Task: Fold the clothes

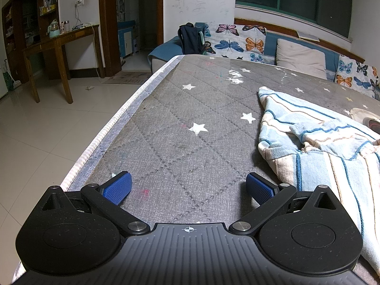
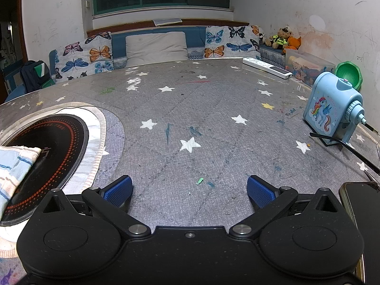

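Bare tabletop [image 2: 190, 109]; pencil sharpener [image 2: 332, 109] rightward.

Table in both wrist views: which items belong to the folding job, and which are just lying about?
Job:
- striped garment, crumpled
- left gripper, open
- right gripper, open

Lying about:
- pencil sharpener
- phone
- power strip
- inset cooktop

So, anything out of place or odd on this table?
Yes. The striped garment lies crumpled, and one corner drapes onto the built-in cooktop, an odd spot for cloth. Pen scribbles stain the table cover. Both grippers are open, holding nothing.
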